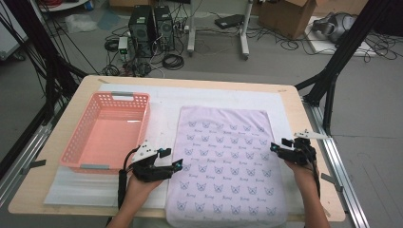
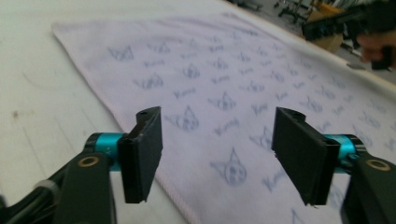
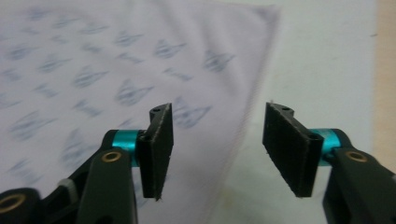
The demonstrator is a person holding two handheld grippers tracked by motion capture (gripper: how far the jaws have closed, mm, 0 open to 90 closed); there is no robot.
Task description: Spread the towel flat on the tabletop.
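Cables and computer towers crowd the floor behind a tabletop [image 1: 62, 190] where a patterned towel [image 1: 228, 161] lies flat, long axis running away from the person. Left tongs [image 1: 177, 164] and right tongs [image 1: 275, 148] flank its long edges, both gaping, holding nothing.
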